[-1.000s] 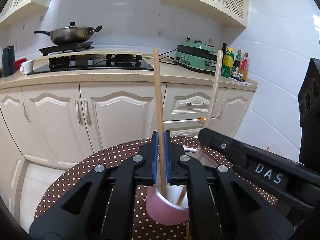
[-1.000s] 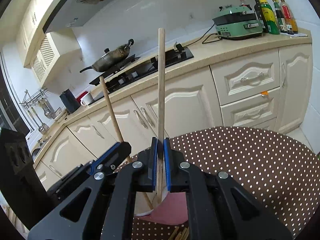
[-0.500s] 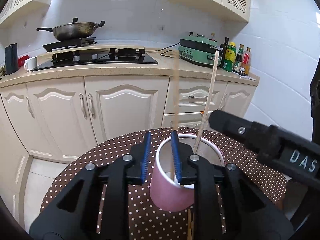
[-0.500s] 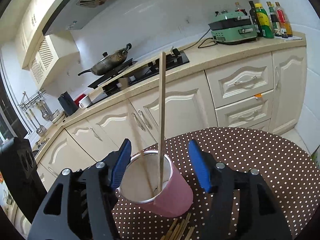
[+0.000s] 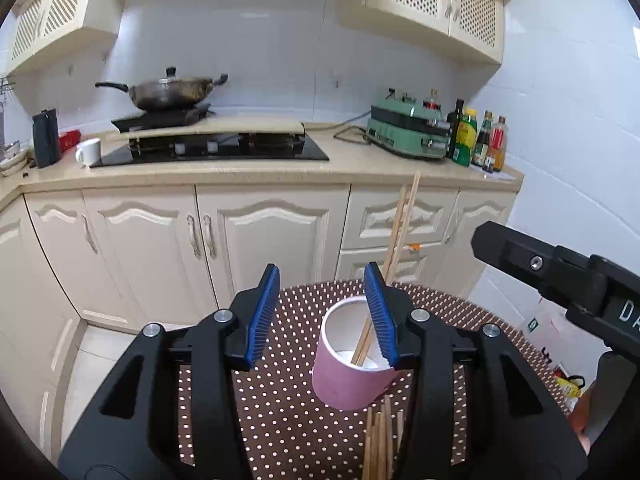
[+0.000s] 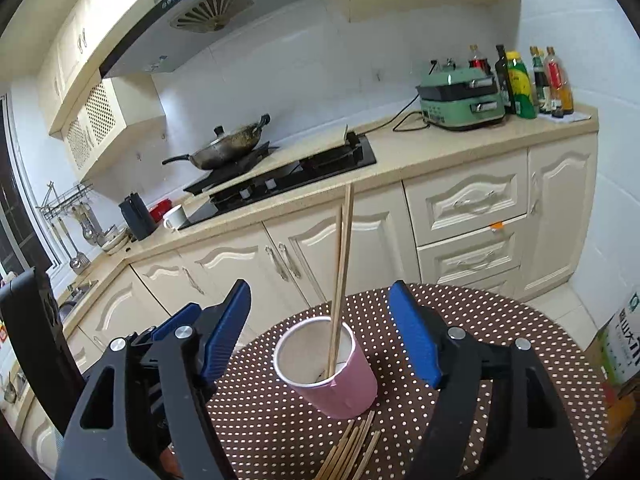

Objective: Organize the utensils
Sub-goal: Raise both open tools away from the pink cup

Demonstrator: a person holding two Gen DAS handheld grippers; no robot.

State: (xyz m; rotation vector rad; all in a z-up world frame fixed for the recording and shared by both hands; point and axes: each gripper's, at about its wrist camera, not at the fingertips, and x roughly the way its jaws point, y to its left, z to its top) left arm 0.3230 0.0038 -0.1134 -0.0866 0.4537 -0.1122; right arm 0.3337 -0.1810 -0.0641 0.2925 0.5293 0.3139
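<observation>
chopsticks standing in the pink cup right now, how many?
2. Both chopsticks stand together in the pink cup, leaning on its rim. More lie loose on the table by its base, partly hidden behind the grippers.

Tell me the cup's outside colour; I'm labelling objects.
Pink cup, white inside; clearest in right wrist view.

A pink cup [image 6: 340, 384] with white inside stands on a brown, white-dotted tablecloth [image 6: 500, 332]; tongs [image 6: 320, 332] pads are blue.

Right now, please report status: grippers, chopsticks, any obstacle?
Left gripper open, right gripper open, both empty. Two chopsticks standing in pink cup. More chopsticks loose on table. Nothing blocking.
</observation>
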